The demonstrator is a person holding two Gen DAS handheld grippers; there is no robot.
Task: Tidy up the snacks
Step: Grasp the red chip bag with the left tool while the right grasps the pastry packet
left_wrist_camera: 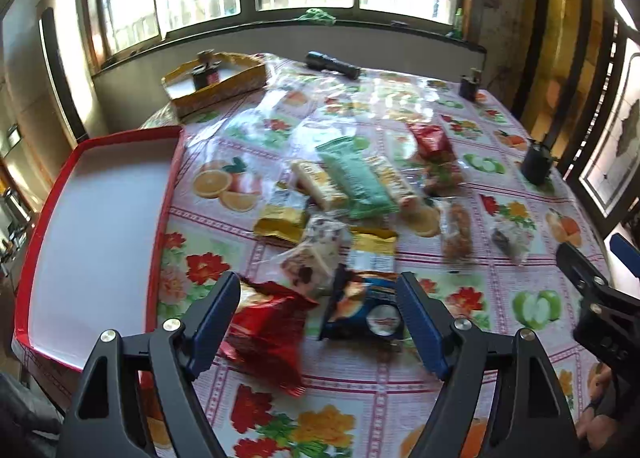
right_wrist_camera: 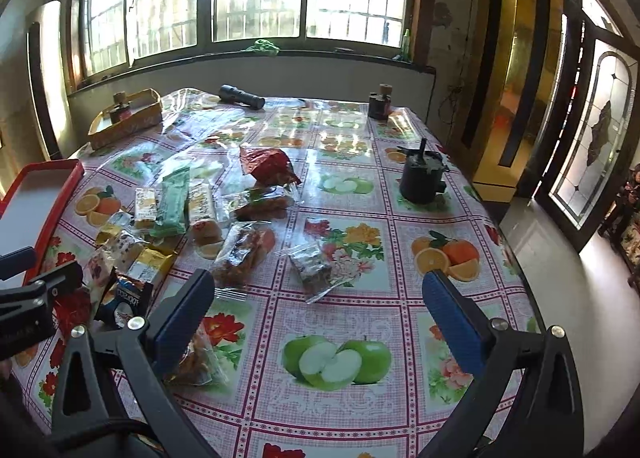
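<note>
I have the left gripper [left_wrist_camera: 320, 298] low over the table, tilted forward, its jaws spread wide and holding nothing. Between its fingers lie a red snack bag [left_wrist_camera: 266, 332] and a dark blue packet [left_wrist_camera: 366, 310], both at the near edge of the snack pile [left_wrist_camera: 348, 194]. The red tray [left_wrist_camera: 96, 218] sits just left of that pile, its white floor bare. My right gripper [right_wrist_camera: 320, 298] hangs right of the pile, also spread, over the fruit-print tablecloth [right_wrist_camera: 336, 358]. A clear packet [right_wrist_camera: 316, 268] lies beyond it, contents blurred, perhaps dried fruit.
</note>
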